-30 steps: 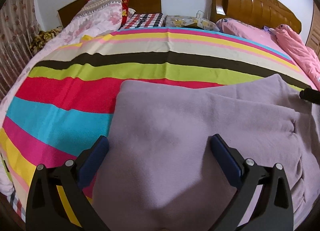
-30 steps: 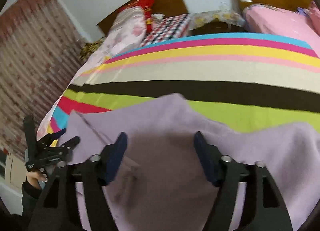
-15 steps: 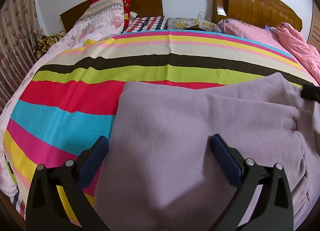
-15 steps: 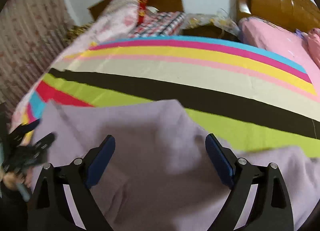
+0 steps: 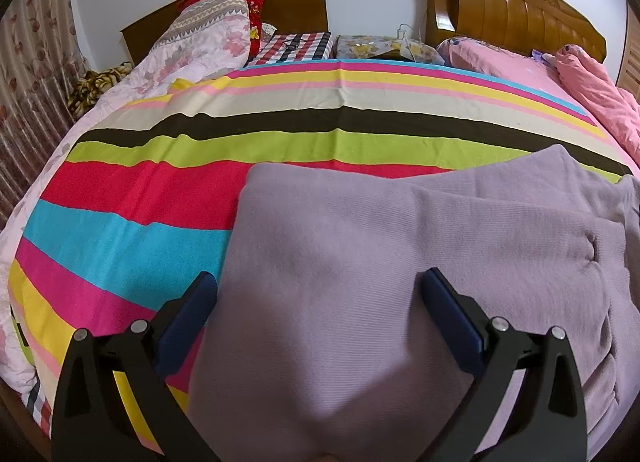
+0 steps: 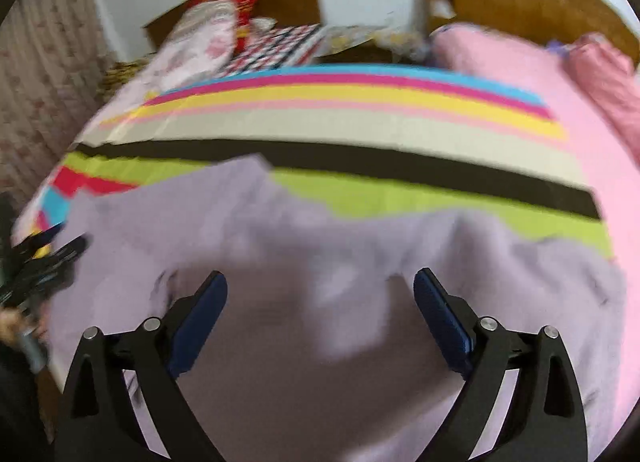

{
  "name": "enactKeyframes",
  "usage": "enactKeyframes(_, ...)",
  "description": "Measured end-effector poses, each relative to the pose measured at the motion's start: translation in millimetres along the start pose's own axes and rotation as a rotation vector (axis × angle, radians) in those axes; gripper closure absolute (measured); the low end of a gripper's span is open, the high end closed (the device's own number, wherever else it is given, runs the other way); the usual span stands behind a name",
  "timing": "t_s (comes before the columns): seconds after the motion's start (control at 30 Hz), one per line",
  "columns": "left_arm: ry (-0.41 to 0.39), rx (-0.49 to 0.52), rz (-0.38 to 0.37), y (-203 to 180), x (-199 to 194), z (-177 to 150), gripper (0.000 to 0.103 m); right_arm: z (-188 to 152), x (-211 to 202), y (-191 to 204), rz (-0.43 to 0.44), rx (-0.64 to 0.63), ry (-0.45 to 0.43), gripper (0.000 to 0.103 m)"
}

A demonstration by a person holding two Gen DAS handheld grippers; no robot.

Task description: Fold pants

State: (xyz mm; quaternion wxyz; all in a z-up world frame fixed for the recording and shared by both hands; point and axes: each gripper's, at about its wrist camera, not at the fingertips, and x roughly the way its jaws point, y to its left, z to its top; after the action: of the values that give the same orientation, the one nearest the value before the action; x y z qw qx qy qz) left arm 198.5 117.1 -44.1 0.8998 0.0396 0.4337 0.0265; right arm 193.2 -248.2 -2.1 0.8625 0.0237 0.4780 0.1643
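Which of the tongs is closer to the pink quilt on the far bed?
Right. The right tongs hang over the pants near the pink quilt; the left tongs are over the pants' other end, by the blue stripe.

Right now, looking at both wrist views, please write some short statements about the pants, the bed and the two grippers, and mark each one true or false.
1. The pants are lilac. True.
2. The pants lie on a plain white sheet. False: they lie on a striped sheet.
3. The left gripper is shut on the pants. False: its jaws stand wide apart, holding nothing.
4. The right gripper is open above the pants. True.
5. A pink quilt lies on the right side of the bed. True.
6. The pants hang off the headboard. False: they lie near the bed's front edge, far from the headboard.
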Motion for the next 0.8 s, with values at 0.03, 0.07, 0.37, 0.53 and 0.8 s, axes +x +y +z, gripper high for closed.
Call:
enactKeyframes(0.03, 0.002, -0.002, -0.002, 0, 0, 0, 0.001, -2, 6, -5, -0.04, -0.017, 0.024, 0.008)
enactKeyframes(0.07, 0.006, -0.004, -0.006, 1, 0, 1, 0.001, -3, 10, -13, -0.054, -0.015, 0.035, 0.008)
enactKeyframes(0.37, -0.094, 0.086, -0.135, -83, -70, 34, 0.002, -45, -92, -63, -0.065, 0.191, -0.234, 0.007)
enactKeyframes(0.53, 0.013, 0.413, -0.468, -223, -53, 45, 0.002, -91, -97, -49, -0.024, 0.111, -0.188, 0.007)
enactKeyframes(0.8, 0.123, 0.466, -0.402, -284, 14, 44, 0.001, -132, -90, -59, -0.071, 0.077, -0.095, 0.007)
